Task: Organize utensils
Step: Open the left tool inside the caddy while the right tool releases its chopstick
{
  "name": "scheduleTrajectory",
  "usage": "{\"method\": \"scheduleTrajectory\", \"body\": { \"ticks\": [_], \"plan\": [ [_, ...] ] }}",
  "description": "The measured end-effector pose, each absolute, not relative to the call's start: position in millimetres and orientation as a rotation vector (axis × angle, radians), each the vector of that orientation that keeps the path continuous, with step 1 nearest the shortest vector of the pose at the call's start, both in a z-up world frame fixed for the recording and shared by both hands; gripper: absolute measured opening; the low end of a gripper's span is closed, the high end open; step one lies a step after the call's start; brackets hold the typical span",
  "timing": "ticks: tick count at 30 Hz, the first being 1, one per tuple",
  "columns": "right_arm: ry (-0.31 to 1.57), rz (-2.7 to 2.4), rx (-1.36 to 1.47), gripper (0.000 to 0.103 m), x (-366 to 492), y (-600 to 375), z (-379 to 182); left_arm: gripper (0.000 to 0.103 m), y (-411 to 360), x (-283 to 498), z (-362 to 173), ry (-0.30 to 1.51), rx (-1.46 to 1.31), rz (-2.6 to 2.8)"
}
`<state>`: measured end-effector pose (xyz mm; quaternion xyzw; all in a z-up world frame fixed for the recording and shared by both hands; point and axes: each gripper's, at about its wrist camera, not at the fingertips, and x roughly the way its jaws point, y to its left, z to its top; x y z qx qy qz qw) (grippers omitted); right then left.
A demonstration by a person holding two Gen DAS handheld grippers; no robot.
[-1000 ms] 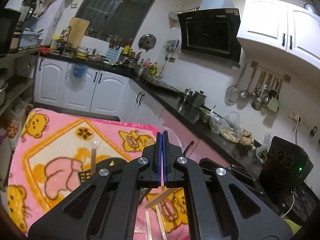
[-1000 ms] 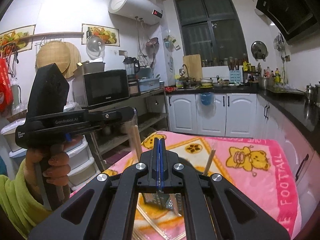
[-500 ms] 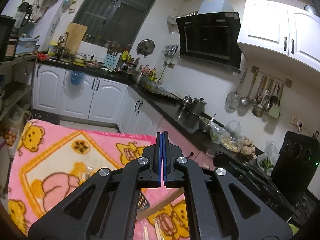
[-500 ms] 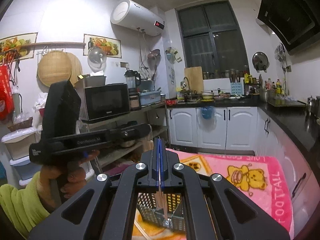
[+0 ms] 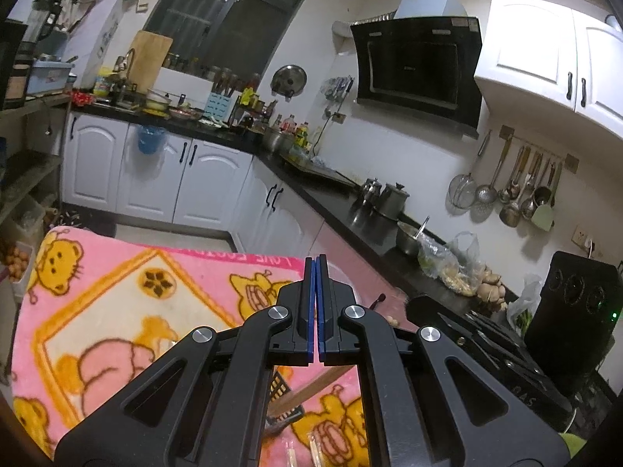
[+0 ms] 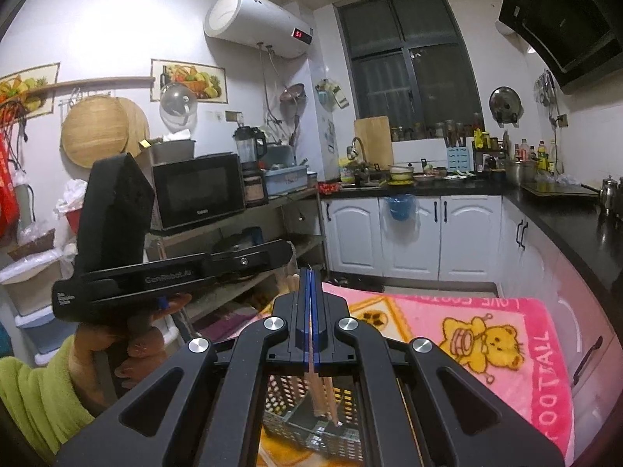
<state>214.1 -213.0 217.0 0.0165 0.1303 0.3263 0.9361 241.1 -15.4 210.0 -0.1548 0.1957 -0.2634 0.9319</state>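
Right hand-held gripper (image 6: 310, 272): jaws closed on chopsticks (image 6: 320, 397), pinched between the blue pads; the sticks hang down, tips inside the basket (image 6: 307, 428) directly below. Left hand-held gripper (image 5: 315, 262): jaws fully closed, pads touching, nothing seen between them; held level above the blanket (image 5: 117, 295) by a hand (image 6: 128, 354) in a green sleeve.

Basket: black mesh, standing on the pink blanket covering the tabletop. Loose chopsticks (image 5: 315, 449): lying on the blanket near the basket.

Step in hand, as judged: placing chopsticks into the basket. Next move calls for parting the right jaws over the basket, then fetching the loose sticks.
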Motion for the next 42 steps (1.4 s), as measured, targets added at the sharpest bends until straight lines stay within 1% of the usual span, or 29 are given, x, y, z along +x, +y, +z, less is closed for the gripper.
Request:
{"method": "scheduleTrajectory", "body": {
  "ticks": [12,29,31,33,35,37,38,39,41,42],
  "plan": [
    [0.378,0.68,0.116,0.001,253.2,-216.2,178.8,0.0,-14.4,257.3,164.3,0.49,-0.336,-0.492],
    [0.45,0.604,0.148,0.002,261.6,-226.3,148.4,0.0,15.1,253.8,120.5,0.534,-0.376,-0.44],
    [0.452,0.589,0.147,0.006,262.1,-227.6,146.2,0.0,19.9,253.5,116.6,0.538,-0.385,-0.432],
    [0.454,0.571,0.148,0.019,262.7,-229.5,144.9,0.0,24.3,252.1,113.9,0.539,-0.393,-0.423],
    [0.454,0.562,0.144,0.021,262.6,-231.6,143.0,0.003,29.3,249.5,112.6,0.532,-0.399,-0.407],
    [0.453,0.553,0.14,0.024,263.4,-234.1,141.5,0.009,32.4,247.0,111.7,0.524,-0.398,-0.39],
    [0.455,0.548,0.138,0.027,263.1,-235.6,140.5,0.014,33.6,245.2,111.2,0.521,-0.396,-0.381],
    [0.455,0.543,0.136,0.03,262.3,-236.8,139.6,0.016,35.0,243.4,110.7,0.517,-0.39,-0.372],
    [0.454,0.537,0.132,0.032,260.5,-240.3,136.9,0.017,36.4,240.9,110.1,0.515,-0.383,-0.357],
    [0.457,0.532,0.127,0.032,260.0,-241.8,135.6,0.019,37.2,239.8,109.4,0.515,-0.385,-0.357]
  ]
}}
